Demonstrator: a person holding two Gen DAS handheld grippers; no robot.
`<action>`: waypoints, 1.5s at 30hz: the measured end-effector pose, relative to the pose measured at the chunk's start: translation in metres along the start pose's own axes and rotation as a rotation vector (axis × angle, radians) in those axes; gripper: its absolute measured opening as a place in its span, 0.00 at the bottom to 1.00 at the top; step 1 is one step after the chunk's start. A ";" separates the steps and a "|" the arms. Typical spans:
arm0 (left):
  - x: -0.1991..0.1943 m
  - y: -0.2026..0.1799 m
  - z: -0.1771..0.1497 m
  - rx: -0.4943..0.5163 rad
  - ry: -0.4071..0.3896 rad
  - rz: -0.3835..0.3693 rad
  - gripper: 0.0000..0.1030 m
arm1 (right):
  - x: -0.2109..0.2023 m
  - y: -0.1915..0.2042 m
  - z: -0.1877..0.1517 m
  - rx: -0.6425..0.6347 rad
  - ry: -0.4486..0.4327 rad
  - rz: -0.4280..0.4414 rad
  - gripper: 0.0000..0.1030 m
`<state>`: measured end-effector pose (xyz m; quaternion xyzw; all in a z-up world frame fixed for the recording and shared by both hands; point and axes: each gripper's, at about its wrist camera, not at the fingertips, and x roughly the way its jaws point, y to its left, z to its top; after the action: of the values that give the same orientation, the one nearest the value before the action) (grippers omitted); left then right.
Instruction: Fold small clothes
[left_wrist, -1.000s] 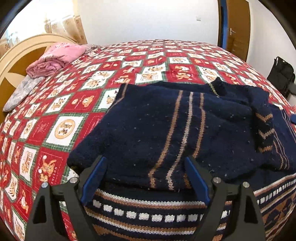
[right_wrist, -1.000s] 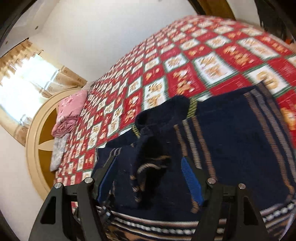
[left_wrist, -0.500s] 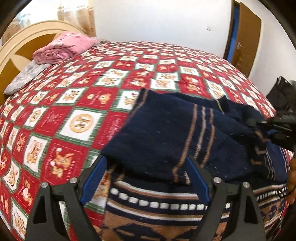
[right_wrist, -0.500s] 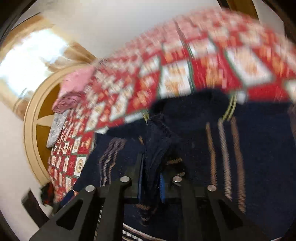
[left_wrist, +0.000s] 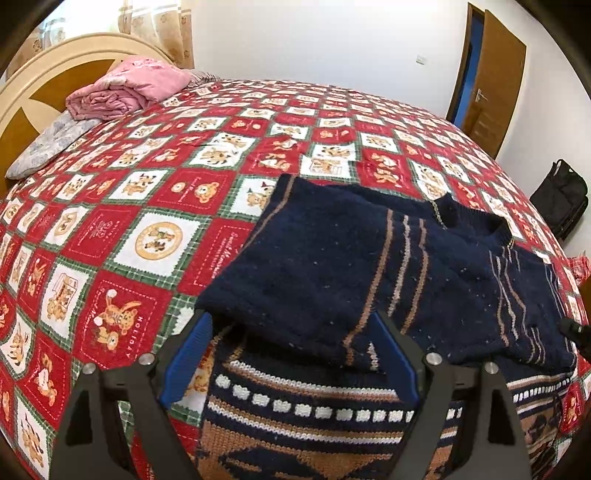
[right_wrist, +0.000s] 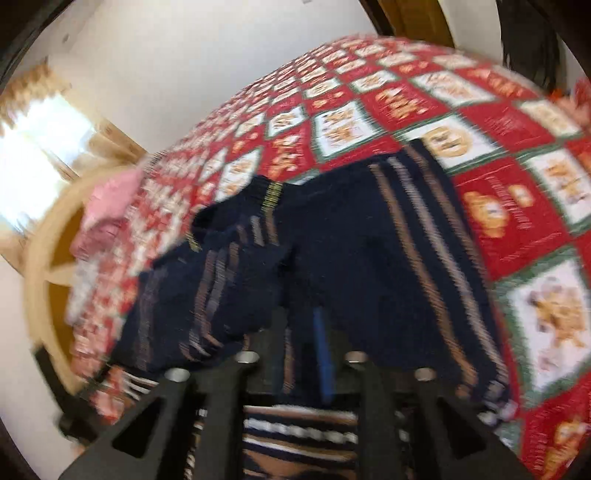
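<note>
So a second ago your right hand-held gripper (right_wrist: 301, 332) was spread wide around the bunched sleeve in the middle of the navy sweater (left_wrist: 369, 266). Now its jaws are nearly together, pinched on knit at the lower edge of the folded-over part, though the right wrist view is blurry enough that I can't say exactly which layer you've got. That blur tells me you're mid-swing with it. In the left view the sleeve no longer stands up in a lump; the right side lies flatter across the body. Your left hand-held gripper (left_wrist: 291, 354) is wide apart, holding nothing, its fingers either side of the left fold's edge. The sweater sits on the bed (left_wrist: 155, 236) near you, both sides folded in, patterned hem uncovered. Bottom-up fold looks next.
</note>
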<state>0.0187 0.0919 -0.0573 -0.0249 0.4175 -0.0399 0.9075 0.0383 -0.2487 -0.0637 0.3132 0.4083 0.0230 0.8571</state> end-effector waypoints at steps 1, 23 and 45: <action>-0.002 0.000 0.001 0.000 -0.005 0.002 0.86 | 0.007 0.003 0.004 0.004 -0.013 0.000 0.74; -0.014 0.071 0.013 -0.180 -0.037 0.110 0.87 | 0.016 0.116 -0.002 -0.652 -0.218 -0.380 0.12; 0.015 -0.011 0.023 0.044 -0.018 0.036 0.87 | 0.027 0.084 -0.032 -0.601 -0.098 -0.312 0.52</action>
<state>0.0458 0.0803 -0.0529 0.0023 0.4086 -0.0327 0.9121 0.0516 -0.1571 -0.0507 -0.0189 0.3847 -0.0041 0.9228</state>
